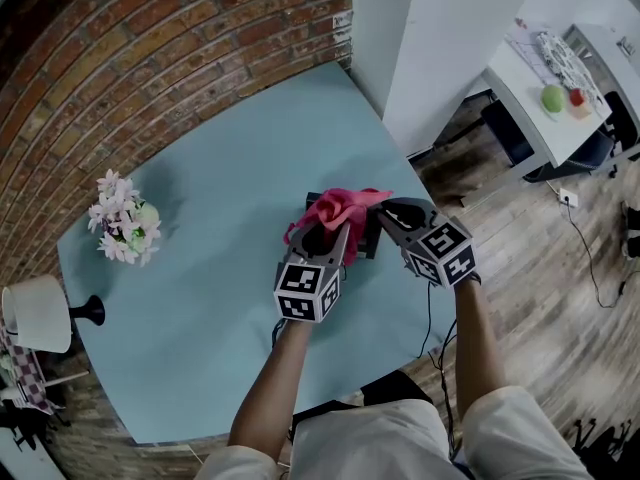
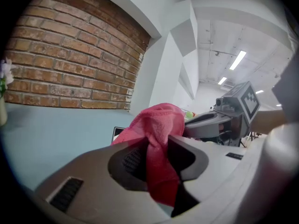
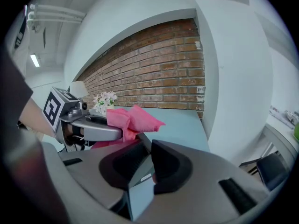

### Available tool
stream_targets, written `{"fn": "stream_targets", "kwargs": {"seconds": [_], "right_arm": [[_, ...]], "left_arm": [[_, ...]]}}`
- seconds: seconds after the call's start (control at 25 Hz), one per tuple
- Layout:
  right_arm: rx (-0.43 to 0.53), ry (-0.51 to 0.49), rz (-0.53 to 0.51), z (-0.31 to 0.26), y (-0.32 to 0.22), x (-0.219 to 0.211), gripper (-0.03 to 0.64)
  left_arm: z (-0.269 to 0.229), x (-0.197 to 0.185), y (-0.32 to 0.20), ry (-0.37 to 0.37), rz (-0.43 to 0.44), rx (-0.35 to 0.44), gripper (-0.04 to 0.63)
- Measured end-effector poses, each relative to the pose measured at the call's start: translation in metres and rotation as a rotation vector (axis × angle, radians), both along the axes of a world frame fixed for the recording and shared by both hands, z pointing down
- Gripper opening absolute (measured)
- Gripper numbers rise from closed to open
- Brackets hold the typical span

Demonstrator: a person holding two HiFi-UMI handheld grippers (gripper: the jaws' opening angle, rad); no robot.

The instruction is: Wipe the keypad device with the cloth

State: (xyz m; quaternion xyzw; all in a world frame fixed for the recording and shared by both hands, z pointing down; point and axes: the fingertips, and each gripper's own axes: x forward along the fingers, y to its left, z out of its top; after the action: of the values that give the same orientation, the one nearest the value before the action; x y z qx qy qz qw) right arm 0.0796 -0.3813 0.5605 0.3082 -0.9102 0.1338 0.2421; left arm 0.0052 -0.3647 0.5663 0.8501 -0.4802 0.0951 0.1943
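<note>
The keypad device [image 3: 140, 188] is mostly hidden beneath the pink cloth [image 1: 340, 208], over the table [image 1: 220, 188]. Only a thin edge shows, clamped in my right tongs [image 3: 147, 160]. My left tongs [image 2: 156, 148] pinch the bunched cloth tight.

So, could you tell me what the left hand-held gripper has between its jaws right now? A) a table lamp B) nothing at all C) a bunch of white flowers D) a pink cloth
D: in the left gripper view the left hand-held gripper has its jaws closed on the pink cloth, which bunches up above them.
</note>
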Motion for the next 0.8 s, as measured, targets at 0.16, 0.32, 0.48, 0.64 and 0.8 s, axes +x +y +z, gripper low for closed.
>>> {"fn": "stream_targets", "kwargs": {"seconds": [0.16,0.32,0.48,0.64,0.8], "right_arm": [[-0.01,-0.02,0.01,0.0,0.0,0.001,0.084],[-0.013,-0.021,0.005,0.0,0.0,0.0,0.084],[-0.014,-0.025,0.003,0.0,0.0,0.001,0.084],[-0.016,-0.036,0.004,-0.001,-0.001,0.002,0.083],[-0.015,-0.036,0.004,0.0,-0.001,0.001,0.084]], "left_arm": [[0.007,0.0,0.007,0.011,0.009,-0.021,0.149],[0.015,-0.001,0.013,0.016,0.009,-0.033,0.149],[0.023,-0.001,0.02,0.03,0.013,-0.058,0.149],[0.029,-0.001,0.026,0.04,0.016,-0.083,0.147],[0.038,-0.002,0.034,0.038,0.022,-0.111,0.147]]}}
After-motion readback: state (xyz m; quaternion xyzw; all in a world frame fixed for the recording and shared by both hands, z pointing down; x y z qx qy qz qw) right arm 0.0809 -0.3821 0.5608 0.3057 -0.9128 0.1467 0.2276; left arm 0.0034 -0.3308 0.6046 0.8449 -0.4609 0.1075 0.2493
